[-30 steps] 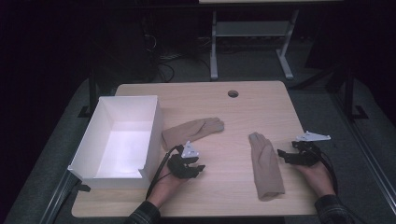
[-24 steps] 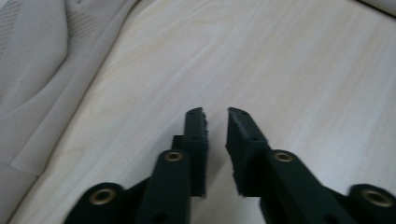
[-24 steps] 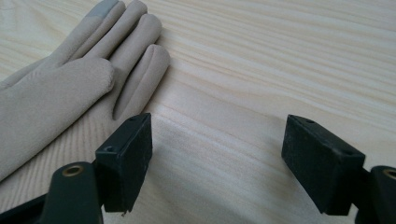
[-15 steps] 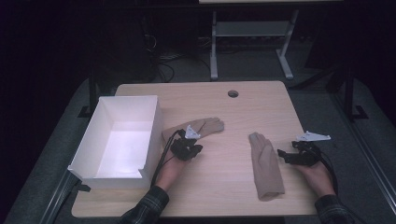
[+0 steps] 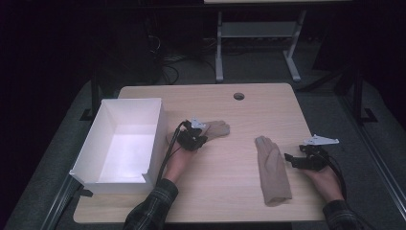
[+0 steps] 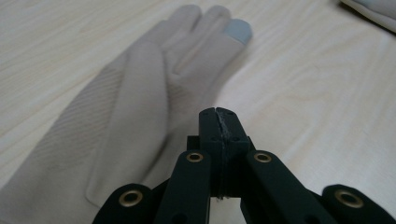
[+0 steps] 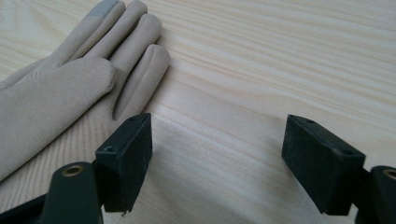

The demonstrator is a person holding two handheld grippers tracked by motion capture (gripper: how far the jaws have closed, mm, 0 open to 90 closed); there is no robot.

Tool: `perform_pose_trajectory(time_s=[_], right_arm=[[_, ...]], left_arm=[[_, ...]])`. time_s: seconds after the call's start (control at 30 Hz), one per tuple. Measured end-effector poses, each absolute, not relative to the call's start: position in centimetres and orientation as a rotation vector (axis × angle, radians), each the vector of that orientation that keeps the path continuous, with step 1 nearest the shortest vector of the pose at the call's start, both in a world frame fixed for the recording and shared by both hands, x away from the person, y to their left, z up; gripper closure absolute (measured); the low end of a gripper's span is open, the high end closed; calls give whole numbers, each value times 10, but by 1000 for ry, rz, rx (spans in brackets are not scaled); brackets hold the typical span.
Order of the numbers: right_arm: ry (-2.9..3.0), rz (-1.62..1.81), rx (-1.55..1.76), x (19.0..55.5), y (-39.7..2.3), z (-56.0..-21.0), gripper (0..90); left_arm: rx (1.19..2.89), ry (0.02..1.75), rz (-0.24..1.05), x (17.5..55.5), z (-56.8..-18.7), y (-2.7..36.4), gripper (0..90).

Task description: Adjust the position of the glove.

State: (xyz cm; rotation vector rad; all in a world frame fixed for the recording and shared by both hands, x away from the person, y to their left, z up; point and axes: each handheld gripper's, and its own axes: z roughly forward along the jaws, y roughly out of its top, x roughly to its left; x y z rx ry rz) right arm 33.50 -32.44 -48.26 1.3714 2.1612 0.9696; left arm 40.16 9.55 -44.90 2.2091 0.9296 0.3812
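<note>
Right of the white box (image 5: 122, 143), we find the left gripper (image 5: 197, 135) pinched together over one beige glove (image 5: 218, 128), holding nothing; the right gripper (image 5: 293, 160) gapes on bare table (image 5: 239, 201) beside the other glove (image 5: 272, 170).

I see the white box (image 5: 122, 143) walling off the left of the table (image 5: 225, 103); its tall sides block any low pass there. The left gripper (image 5: 192, 138) sits just right of the box, jaws together, over one glove (image 5: 216, 128). The second glove (image 5: 272, 170) lies flat at lower right, beside the right gripper (image 5: 293, 160), whose jaws stand apart over bare wood. I have open wood between the two gloves at centre frame, and across the whole upper strip around the small hole (image 5: 238, 96).
</note>
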Motion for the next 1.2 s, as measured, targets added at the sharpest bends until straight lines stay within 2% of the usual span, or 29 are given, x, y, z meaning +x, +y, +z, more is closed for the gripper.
perform_pose_trajectory(time_s=[0.2, 0.53, 0.97, 1.2], right_arm=[[2161, 969, 1372, 335, -324, -483, 244], [2162, 969, 1371, 335, -324, -483, 243], [2164, 968, 1373, 335, -324, -483, 238], [2165, 968, 1371, 335, -324, -483, 235]], left_arm=[[2219, 961, 402, 413, -456, 98, 896], [2213, 986, 333, 417, -464, 98, 897], [2232, 900, 217, 406, -464, 79, 897], [2261, 821, 166, 394, -463, 56, 897]])
